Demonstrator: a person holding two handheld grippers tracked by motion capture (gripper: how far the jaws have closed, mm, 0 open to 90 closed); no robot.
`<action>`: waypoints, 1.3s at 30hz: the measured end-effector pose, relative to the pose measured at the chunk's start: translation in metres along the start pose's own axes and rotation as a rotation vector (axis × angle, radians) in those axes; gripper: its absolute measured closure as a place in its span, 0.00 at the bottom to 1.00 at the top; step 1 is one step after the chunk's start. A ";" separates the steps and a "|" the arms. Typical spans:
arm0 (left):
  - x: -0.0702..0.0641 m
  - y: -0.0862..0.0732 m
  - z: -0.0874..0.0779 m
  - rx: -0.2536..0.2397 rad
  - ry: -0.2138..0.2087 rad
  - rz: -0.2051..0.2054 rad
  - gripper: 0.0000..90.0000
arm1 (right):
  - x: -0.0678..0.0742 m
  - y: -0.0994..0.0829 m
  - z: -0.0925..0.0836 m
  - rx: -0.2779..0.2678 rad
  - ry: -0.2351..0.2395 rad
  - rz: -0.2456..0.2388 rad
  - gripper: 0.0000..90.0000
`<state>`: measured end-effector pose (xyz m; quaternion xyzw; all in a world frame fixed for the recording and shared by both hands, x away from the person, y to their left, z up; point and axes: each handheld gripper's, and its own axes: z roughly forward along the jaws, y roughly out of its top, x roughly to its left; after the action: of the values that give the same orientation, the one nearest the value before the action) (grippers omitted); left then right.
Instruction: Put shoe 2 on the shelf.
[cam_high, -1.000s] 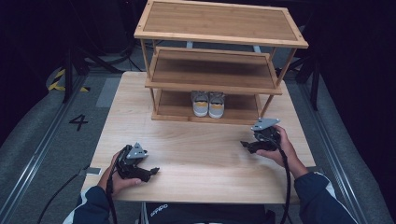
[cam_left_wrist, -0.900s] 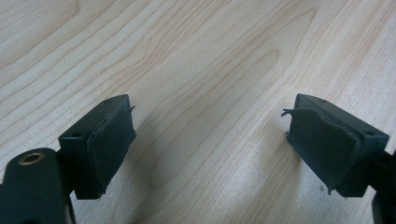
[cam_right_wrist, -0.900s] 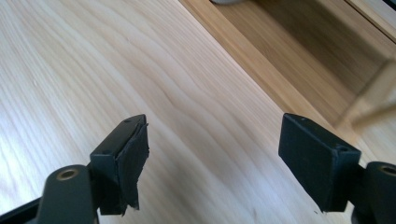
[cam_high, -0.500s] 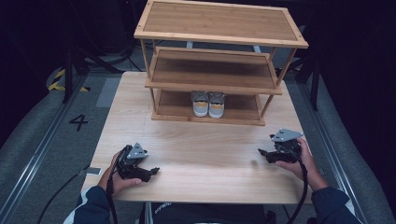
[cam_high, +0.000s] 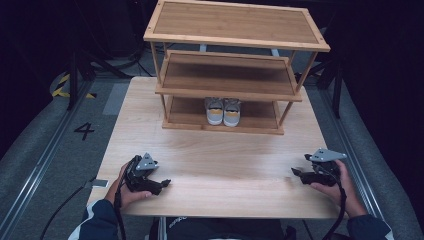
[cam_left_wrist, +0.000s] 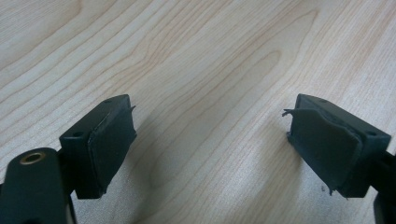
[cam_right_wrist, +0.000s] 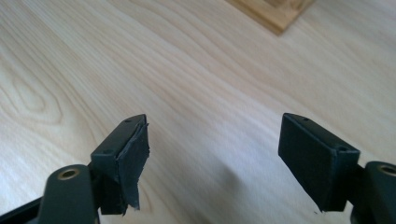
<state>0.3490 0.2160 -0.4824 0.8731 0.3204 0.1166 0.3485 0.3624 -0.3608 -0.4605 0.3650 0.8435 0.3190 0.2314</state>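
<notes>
A pair of small grey and yellow shoes (cam_high: 223, 111) stands side by side on the bottom shelf of a three-tier wooden rack (cam_high: 235, 22) at the far side of the table. My left gripper (cam_high: 163, 183) rests low at the table's near left, held in a hand, its jaws pointing right. In the left gripper view, the left gripper (cam_left_wrist: 210, 135) is open over bare wood with nothing between its pads. My right gripper (cam_high: 296, 173) sits at the near right edge, pointing left. The right gripper (cam_right_wrist: 215, 149) is also open and holds nothing.
The light wooden table (cam_high: 225, 155) has bare wood between the two hands and the rack. A corner of the rack's base (cam_right_wrist: 273, 11) shows in the right gripper view. Dark floor, rails and a painted number 4 (cam_high: 84, 131) surround the table.
The right hand has moved its gripper to the right and nearer the table's front edge, away from the rack. The left hand has stayed where it was.
</notes>
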 end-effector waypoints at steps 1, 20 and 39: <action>0.000 0.000 0.000 0.000 0.000 -0.001 0.16 | -0.001 -0.004 -0.002 0.000 -0.004 0.006 0.28; 0.000 0.000 0.000 0.000 -0.001 -0.001 0.16 | -0.020 -0.061 -0.019 -0.030 -0.005 0.232 0.24; 0.000 0.000 0.000 0.000 0.000 0.000 0.16 | -0.021 -0.062 -0.019 -0.028 -0.017 0.246 0.22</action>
<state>0.3489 0.2160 -0.4826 0.8731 0.3204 0.1168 0.3486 0.3346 -0.4163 -0.4877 0.4653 0.7857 0.3535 0.2028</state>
